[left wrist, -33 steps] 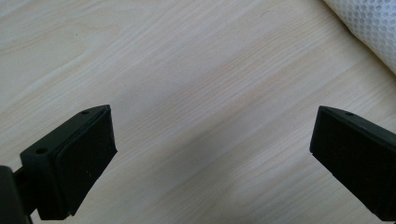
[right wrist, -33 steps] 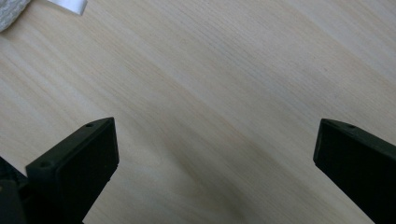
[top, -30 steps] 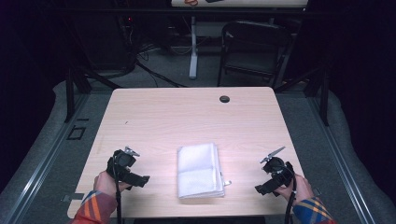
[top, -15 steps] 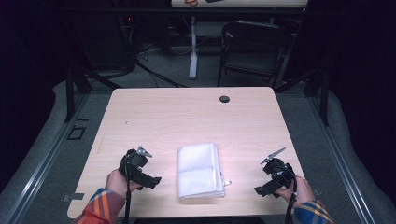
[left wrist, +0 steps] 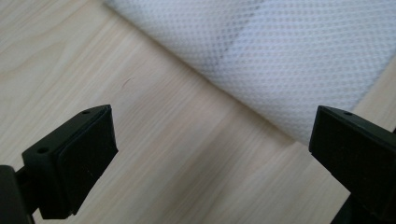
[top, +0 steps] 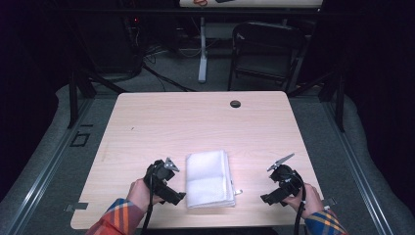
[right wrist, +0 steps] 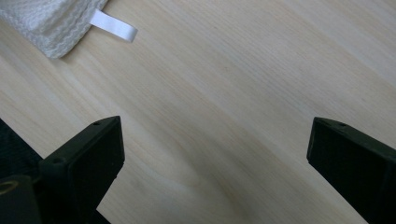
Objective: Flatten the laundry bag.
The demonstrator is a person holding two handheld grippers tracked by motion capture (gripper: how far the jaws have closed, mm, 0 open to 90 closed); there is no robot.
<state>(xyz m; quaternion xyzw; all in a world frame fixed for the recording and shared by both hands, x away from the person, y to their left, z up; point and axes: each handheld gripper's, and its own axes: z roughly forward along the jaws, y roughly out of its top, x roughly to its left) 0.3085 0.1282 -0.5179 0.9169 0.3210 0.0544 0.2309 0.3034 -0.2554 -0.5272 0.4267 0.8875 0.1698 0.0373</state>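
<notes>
Now: two tools flank a folded white towel near the bench's front edge.

Close to the front edge and about midway between the left and right sides, the folded white towel (top: 209, 178) lies flat on the bench (top: 195, 122), its small white loop tag (top: 238, 191) sticking out at its front right corner. The left tool (top: 177, 195) sits just beside the towel's left edge near its front left corner; in the left gripper view its jaws stand wide apart with bare wood between them and the towel's (left wrist: 289, 60) edge just ahead. The right tool (top: 266, 197) is held well apart from the towel, toward the front right corner, its jaws also spread wide and empty over bare wood. A small dark round spot (top: 235, 104) sits near the back edge.
</notes>
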